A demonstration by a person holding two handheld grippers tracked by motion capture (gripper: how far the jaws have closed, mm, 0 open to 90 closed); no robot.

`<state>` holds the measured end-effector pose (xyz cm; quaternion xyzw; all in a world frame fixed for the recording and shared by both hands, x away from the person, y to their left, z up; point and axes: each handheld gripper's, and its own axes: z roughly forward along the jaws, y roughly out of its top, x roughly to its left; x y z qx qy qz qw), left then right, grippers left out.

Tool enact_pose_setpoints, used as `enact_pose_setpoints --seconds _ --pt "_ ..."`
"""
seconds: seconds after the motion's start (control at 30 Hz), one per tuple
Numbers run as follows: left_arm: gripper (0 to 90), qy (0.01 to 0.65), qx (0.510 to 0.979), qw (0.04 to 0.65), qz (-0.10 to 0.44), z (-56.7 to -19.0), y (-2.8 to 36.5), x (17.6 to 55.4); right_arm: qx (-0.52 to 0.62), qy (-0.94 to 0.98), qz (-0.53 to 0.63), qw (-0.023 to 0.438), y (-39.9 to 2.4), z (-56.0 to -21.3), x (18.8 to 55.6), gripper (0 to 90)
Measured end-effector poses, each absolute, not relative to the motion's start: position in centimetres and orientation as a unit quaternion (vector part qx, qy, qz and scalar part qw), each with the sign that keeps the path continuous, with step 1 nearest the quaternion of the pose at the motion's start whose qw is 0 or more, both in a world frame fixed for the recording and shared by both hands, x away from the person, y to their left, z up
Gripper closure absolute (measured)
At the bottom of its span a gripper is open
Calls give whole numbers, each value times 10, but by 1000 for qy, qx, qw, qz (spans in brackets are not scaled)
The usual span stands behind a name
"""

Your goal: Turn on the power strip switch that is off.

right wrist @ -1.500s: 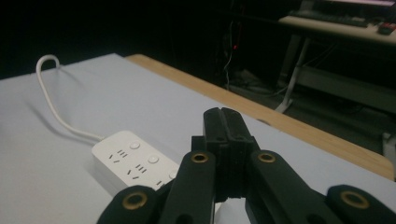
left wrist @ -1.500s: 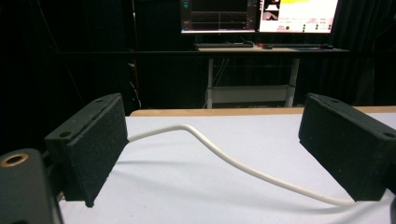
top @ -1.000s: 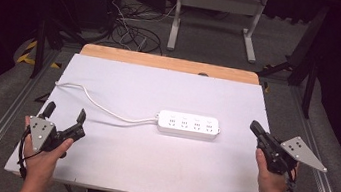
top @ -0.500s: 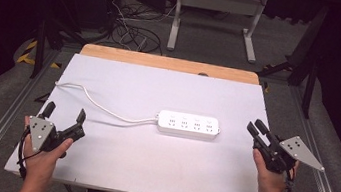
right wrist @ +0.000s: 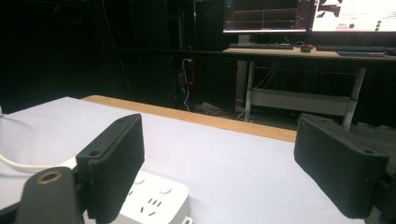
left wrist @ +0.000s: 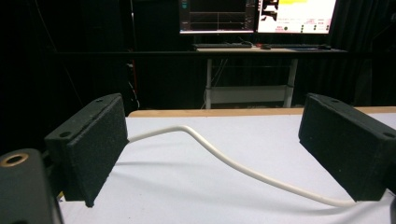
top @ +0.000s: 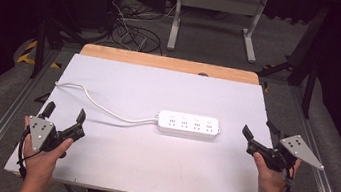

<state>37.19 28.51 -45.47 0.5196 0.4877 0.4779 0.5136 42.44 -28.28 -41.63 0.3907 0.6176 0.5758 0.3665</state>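
A white power strip [top: 188,125] lies flat at the middle of the white table top [top: 159,87], its sockets facing up. Its white cable [top: 101,106] curves away to the left edge. My left gripper [top: 65,110] is held open near the front left corner, apart from the cable. In the left gripper view the cable [left wrist: 233,163] crosses the table beyond the wide-apart jaws of the left gripper [left wrist: 217,149]. My right gripper [top: 257,129] is open at the table's right edge, just right of the strip. In the right gripper view the right gripper [right wrist: 226,163] holds nothing, and the strip's end [right wrist: 154,198] lies by its left jaw.
A wooden strip [top: 163,62] runs along the table's far edge. Behind it are floor cables [top: 131,35] and a white desk frame [top: 215,11]. Lit monitors [left wrist: 257,14] stand on a desk farther back. Metal rails [top: 4,118] flank the table.
The right gripper's jaws have spread from nearly together to wide open, staying by the table's right edge. The left gripper, strip and cable have not moved.
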Motion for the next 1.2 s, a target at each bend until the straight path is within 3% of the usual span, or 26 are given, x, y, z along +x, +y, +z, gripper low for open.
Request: enact_pose_setpoints --seconds 1.2 --pt "86 489 517 512 480 -455 287 369 392 624 569 365 -280 -418 428 166"
